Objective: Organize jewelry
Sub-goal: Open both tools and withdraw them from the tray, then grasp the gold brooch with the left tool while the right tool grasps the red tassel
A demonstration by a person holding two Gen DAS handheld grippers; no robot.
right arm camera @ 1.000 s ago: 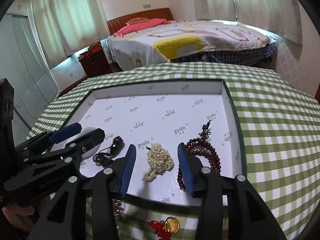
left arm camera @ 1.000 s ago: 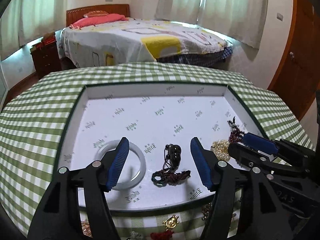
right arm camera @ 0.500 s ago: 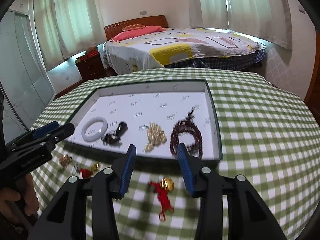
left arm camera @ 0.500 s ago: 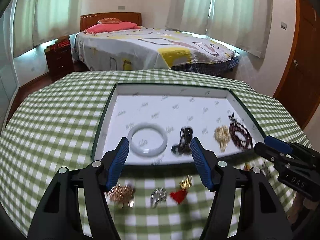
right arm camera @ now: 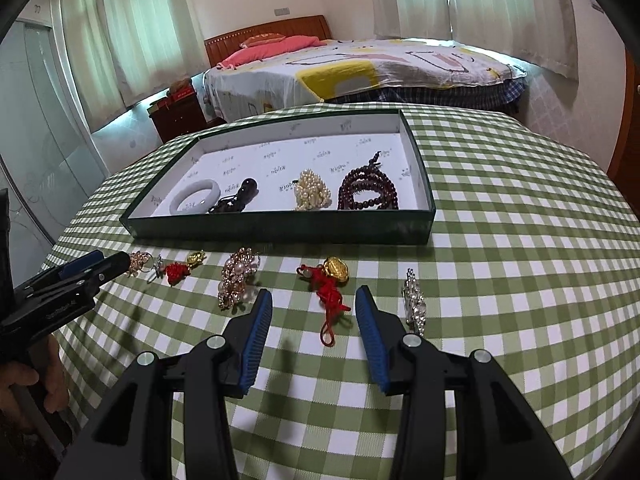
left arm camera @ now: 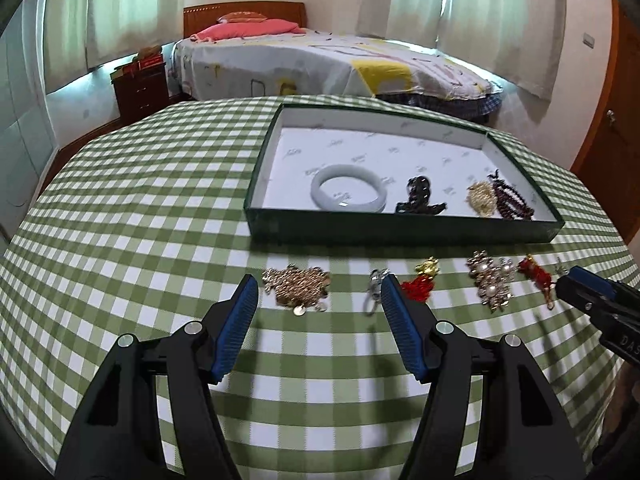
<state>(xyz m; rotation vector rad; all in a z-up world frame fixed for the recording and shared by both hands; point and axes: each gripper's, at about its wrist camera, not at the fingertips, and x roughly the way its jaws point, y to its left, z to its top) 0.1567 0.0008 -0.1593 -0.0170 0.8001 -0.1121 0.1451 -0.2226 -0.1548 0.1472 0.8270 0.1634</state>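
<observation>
a: both claws? where's the jewelry?
b: left gripper (left arm camera: 316, 300) and right gripper (right arm camera: 314, 308) spread apart, empty. four pieces in the tray (right arm camera: 280, 227); six near it on the cloth, likely awaiting pickup.

One tray (right arm camera: 280, 226) holds four pieces; six pieces lie on the tablecloth (right arm camera: 520, 240).

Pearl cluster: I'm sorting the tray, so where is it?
In the right wrist view, pearl cluster lies inside the green tray, between dark pendant and maroon bead bracelet.
</observation>
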